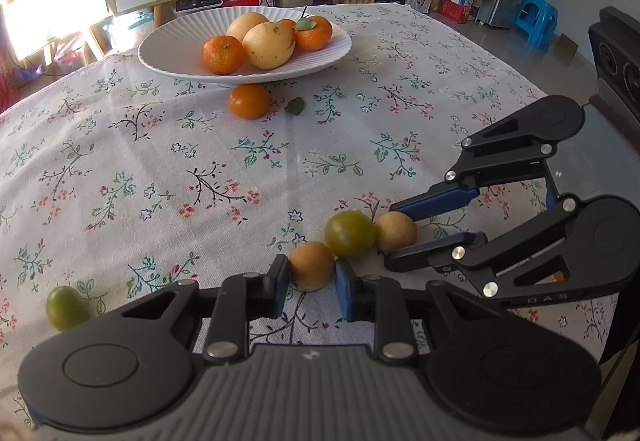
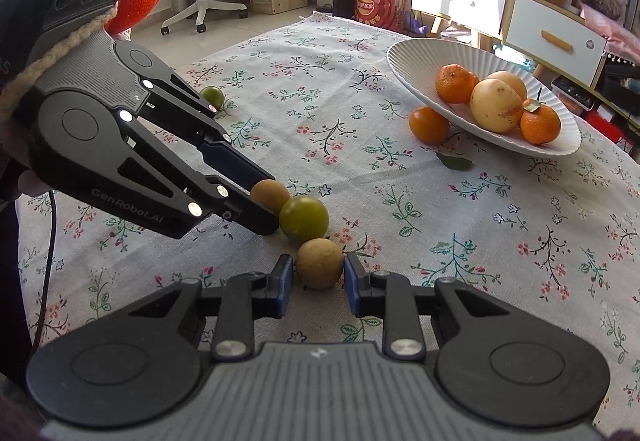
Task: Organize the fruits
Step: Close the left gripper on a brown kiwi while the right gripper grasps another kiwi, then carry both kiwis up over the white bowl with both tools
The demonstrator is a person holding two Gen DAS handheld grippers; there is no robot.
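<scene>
A floral tablecloth covers the table. On it stands a white ribbed plate holding tangerines and yellow pears; one orange lies against its near edge. Nearer, three small fruits touch in a row: a smooth green one between two rough tan ones. The left gripper pinches one tan fruit; the right gripper clamps the other tan fruit. Another green fruit lies apart.
</scene>
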